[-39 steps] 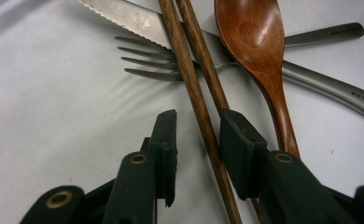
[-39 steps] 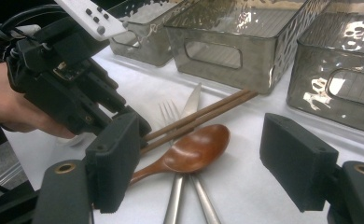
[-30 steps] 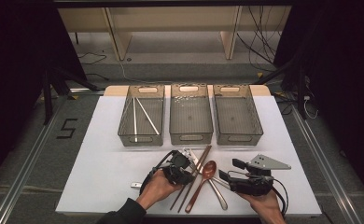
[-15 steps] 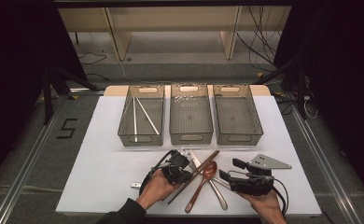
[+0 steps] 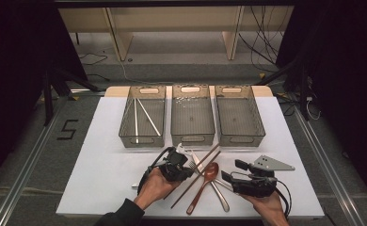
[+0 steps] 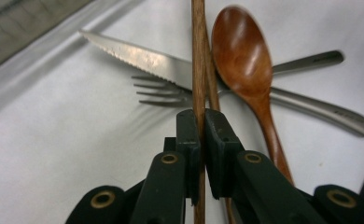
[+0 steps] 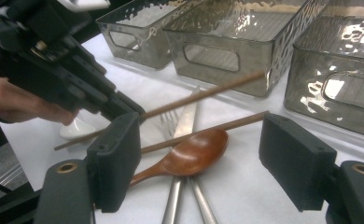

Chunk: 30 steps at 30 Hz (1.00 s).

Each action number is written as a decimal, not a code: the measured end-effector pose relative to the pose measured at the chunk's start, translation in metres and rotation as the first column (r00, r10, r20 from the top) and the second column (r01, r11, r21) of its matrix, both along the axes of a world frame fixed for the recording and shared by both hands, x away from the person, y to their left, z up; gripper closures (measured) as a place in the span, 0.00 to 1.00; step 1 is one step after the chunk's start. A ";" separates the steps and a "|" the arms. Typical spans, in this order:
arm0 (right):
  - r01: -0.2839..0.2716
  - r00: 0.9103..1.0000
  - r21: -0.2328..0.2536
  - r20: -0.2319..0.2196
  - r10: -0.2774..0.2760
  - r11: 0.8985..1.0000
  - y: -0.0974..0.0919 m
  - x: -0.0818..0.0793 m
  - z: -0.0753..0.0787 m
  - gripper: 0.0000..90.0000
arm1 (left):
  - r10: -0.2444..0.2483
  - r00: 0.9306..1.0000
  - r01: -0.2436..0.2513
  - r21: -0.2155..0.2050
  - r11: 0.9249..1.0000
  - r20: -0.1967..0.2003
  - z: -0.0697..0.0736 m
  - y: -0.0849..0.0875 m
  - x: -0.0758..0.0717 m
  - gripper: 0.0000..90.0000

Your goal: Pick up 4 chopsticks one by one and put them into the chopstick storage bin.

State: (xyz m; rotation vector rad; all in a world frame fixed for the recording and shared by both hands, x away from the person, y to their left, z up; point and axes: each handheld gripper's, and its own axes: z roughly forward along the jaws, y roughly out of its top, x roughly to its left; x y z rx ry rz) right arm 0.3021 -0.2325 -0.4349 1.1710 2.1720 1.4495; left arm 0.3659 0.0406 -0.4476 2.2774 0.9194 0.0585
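Observation:
My left gripper [image 5: 187, 170] [image 6: 202, 116] is shut on a brown wooden chopstick [image 6: 199, 56] [image 7: 203, 95], with the pads clamped on the stick near its middle. In the right gripper view the stick's far end is tilted up off the table. A second chopstick [image 7: 227, 125] rests across a wooden spoon [image 5: 205, 181] [image 6: 241, 51] [image 7: 194, 154]. Under them lie a metal fork [image 6: 157, 91] and a serrated knife [image 6: 138, 56]. My right gripper [image 5: 229, 170] [image 7: 201, 126] is held open just right of the pile, with nothing between its pads.
Three grey see-through bins stand side by side behind the cutlery: the left bin [image 5: 125, 125] holds two pale chopsticks [image 5: 144, 117], then come the middle bin [image 5: 193, 139] and the right bin [image 5: 259, 125]. A small white object [image 7: 75, 128] lies by the left hand.
The chopstick in the left gripper has shifted slightly. The right gripper has kept still.

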 end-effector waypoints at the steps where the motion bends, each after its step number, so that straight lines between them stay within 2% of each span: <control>1: 0.001 1.000 0.000 0.002 -0.001 1.000 0.000 0.000 0.000 0.33 | 0.003 1.000 -0.003 -0.013 1.000 0.001 0.003 0.001 0.000 0.94; 7: 0.004 1.000 0.001 0.009 -0.004 1.000 -0.001 0.000 0.000 0.33 | 0.021 0.999 -0.019 -0.057 0.998 0.031 0.021 0.013 0.001 0.94; 13: 0.003 1.000 0.001 0.011 -0.003 1.000 -0.001 0.000 0.000 0.33 | 0.042 0.999 -0.038 -0.104 0.994 0.034 0.027 0.022 0.005 0.94; 19: 0.006 1.000 0.004 0.008 -0.006 1.000 -0.001 0.000 0.000 0.33 | 0.053 0.997 -0.047 -0.123 0.991 0.050 0.035 0.029 0.008 0.94; 30: 0.006 1.000 0.002 0.009 -0.006 1.000 -0.001 0.000 0.000 0.33 | 0.130 0.989 -0.116 -0.166 0.979 0.073 0.048 0.056 0.019 0.94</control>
